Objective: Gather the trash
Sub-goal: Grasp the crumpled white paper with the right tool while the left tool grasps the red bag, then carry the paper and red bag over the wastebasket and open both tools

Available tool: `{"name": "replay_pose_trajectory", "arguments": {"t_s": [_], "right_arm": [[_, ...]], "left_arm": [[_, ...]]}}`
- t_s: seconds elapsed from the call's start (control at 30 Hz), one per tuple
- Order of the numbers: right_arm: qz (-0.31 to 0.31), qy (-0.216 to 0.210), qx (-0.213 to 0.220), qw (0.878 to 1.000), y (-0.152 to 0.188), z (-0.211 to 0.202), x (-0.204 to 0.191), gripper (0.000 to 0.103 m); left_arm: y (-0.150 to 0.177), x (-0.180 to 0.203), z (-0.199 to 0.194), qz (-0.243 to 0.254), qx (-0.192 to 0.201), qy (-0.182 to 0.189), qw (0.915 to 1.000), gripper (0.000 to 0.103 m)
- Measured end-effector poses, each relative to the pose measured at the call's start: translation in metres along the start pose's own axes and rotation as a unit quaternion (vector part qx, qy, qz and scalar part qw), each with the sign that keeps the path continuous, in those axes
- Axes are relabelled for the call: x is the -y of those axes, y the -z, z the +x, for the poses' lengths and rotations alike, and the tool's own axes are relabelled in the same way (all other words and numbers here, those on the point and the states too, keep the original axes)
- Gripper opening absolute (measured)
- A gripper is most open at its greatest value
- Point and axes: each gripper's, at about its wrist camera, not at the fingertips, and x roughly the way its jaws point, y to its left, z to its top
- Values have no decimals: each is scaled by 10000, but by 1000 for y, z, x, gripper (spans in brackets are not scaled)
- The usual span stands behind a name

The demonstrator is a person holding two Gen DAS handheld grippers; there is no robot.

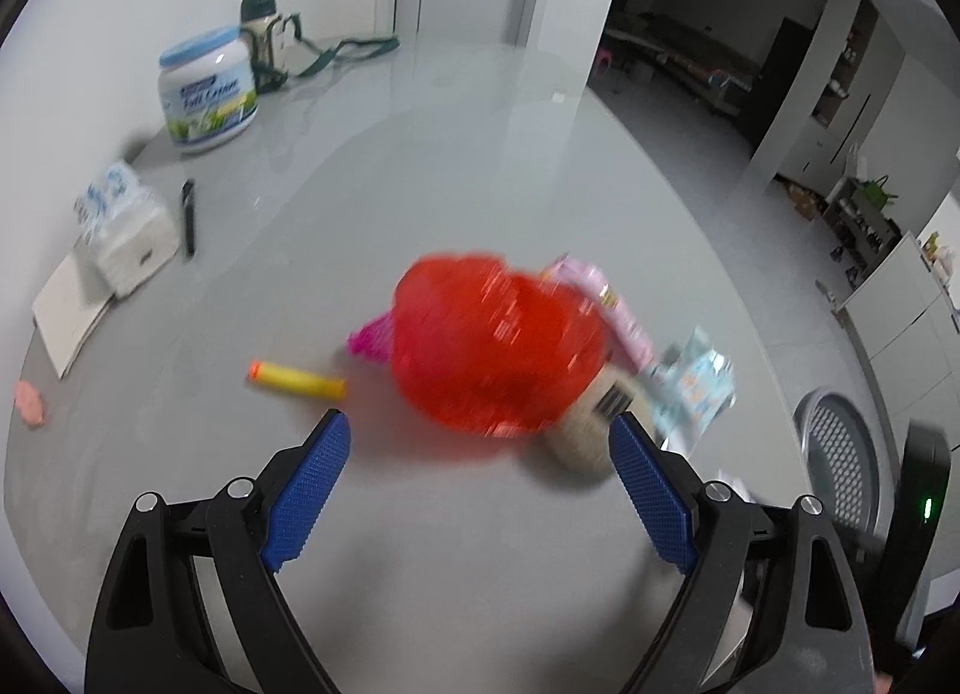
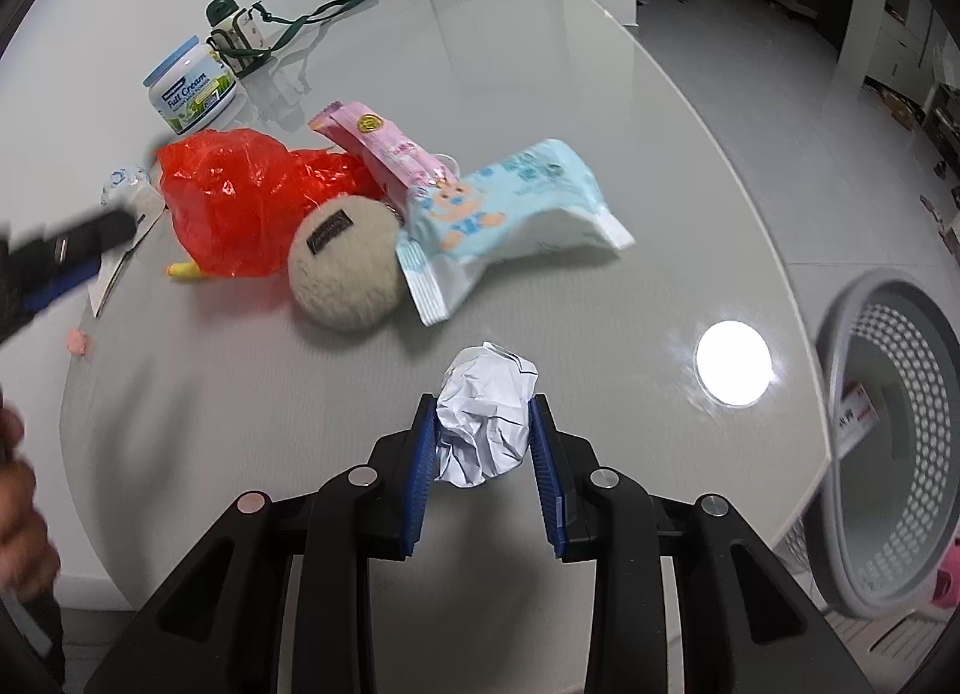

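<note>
Two views. Left wrist: left gripper point(image 1: 480, 433) spread wide and empty above the grey table point(image 1: 480, 165), facing a blurred red plastic bag point(image 1: 498, 346); the tub point(image 1: 207, 90) behind reads "Full Cream". Right wrist: right gripper point(image 2: 483, 430) clamped on a crumpled white paper ball point(image 2: 486, 412) (creased, irregular), held just over the table near the perforated grey basket point(image 2: 888, 454); the blue wipes pack's point(image 2: 510, 208) print is illegible

The right gripper point(image 2: 483, 433) is pinching a crumpled paper ball point(image 2: 485, 416) above a grey table point(image 2: 600, 141). A perforated grey basket point(image 2: 864, 454) is sitting off the right edge.
</note>
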Motion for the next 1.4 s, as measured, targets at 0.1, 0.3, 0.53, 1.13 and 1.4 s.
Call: {"name": "replay_pose_trajectory", "arguments": {"t_s": [0.1,0.3,0.53,1.13,1.4], "right_arm": [[103,46,57,9999,6,-12,10,30],[327,144,224,9991,10,-33,26,30],[473,194,287,9983,10,-39,34,30],[614,-73,771,9951,2,-70,39,30],[869,-2,1108,9900,7,-103,80,30]], "left_arm": [[-12,8,5,22,144,31,9999,93],[-27,14,43,-13,22,-216,9998,93],[-22,7,71,-128,-281,-159,9994,64],[-31,20,-19,318,181,191,9991,27],[-27,84,-50,838,340,502,9946,27]]}}
